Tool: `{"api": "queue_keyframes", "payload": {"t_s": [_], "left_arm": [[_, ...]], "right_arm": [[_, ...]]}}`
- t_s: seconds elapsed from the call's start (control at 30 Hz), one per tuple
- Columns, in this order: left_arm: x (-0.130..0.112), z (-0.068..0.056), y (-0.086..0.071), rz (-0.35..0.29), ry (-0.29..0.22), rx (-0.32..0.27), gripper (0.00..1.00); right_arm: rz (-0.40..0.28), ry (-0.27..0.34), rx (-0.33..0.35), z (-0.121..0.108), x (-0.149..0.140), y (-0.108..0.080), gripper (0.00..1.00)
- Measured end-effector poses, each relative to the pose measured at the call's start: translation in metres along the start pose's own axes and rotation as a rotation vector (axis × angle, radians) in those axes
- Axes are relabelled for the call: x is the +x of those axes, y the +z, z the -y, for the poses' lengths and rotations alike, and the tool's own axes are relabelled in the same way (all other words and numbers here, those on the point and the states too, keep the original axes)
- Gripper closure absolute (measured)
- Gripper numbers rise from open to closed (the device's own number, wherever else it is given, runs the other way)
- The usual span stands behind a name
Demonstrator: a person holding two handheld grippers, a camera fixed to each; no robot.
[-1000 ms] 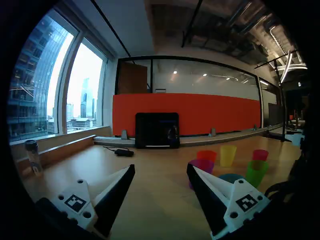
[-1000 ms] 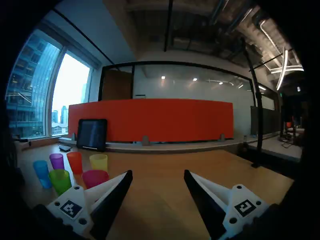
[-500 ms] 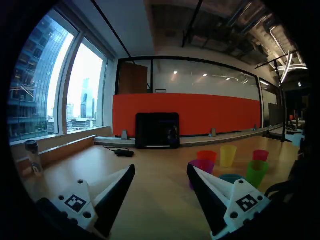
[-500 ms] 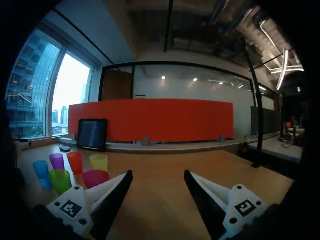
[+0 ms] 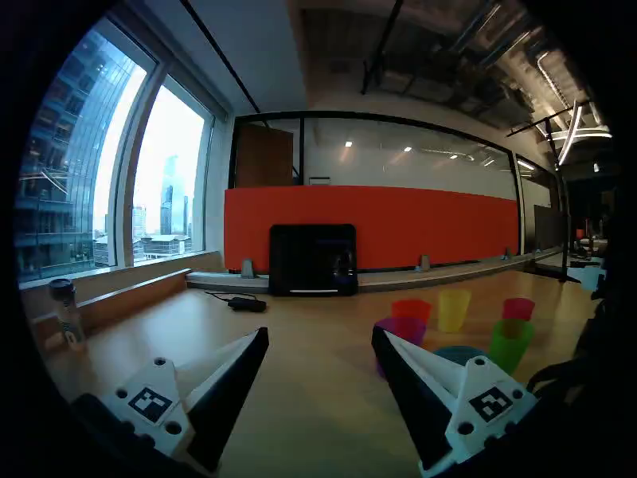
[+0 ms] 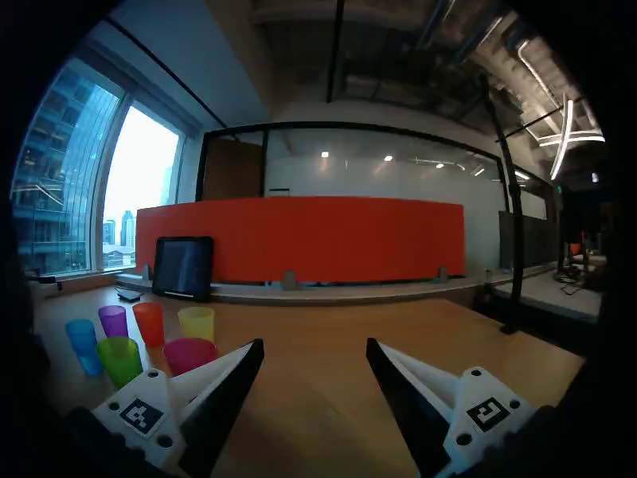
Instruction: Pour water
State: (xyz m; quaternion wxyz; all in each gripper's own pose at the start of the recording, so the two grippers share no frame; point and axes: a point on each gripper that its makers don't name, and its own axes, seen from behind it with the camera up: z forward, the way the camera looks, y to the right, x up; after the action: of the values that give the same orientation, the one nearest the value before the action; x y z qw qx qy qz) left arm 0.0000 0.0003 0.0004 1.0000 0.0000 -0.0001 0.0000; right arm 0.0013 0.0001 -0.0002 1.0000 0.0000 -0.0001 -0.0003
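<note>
Tall window (image 5: 159,183) glass runs down one side of the room, with towers outside. An orange partition (image 5: 446,223) stretches along the far edge of the long wooden table (image 5: 318,406). A black screen (image 5: 312,260) stands propped against the partition, upright on the table.

The left gripper (image 5: 318,331) hangs low over the bare wood, its two fingers spread well apart with nothing between them. The right gripper (image 6: 314,342) sits the same way over its own stretch of table, fingers wide and holding nothing.

The cups stand in a loose cluster between the two tools, all upright on the table. In the left gripper view the purple cup (image 5: 402,328) is just behind the right-hand finger. The red cup (image 5: 411,309) and yellow cup (image 5: 454,309) are beyond it, the teal cup (image 5: 458,353) is nearest, and the green cup (image 5: 509,341) and pink cup (image 5: 518,307) are off to the side. I cannot tell whether any of them holds water.

A clear bottle (image 5: 68,312) with a dark cap stands by the window ledge. A small black adapter (image 5: 247,303) lies near the screen.
</note>
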Motion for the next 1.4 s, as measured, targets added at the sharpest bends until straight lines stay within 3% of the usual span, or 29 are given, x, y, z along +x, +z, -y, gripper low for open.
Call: {"api": "queue_keyframes", "payload": {"t_s": [0.77, 1.0, 1.4], "left_arm": [[0.002, 0.001, -0.001, 0.003, 0.002, 0.005, 0.03], [-0.002, 0.001, 0.0, 0.045, 0.025, 0.002, 0.03], [0.052, 0.007, 0.012, 0.076, 0.025, -0.017, 0.04]], "right_arm": [[0.015, -0.003, 0.001, 0.0, -0.004, 0.002, 0.01], [0.04, -0.012, 0.005, -0.002, 0.009, 0.006, 0.01], [0.08, -0.009, 0.053, 0.011, 0.065, 0.015, 0.01]]}}
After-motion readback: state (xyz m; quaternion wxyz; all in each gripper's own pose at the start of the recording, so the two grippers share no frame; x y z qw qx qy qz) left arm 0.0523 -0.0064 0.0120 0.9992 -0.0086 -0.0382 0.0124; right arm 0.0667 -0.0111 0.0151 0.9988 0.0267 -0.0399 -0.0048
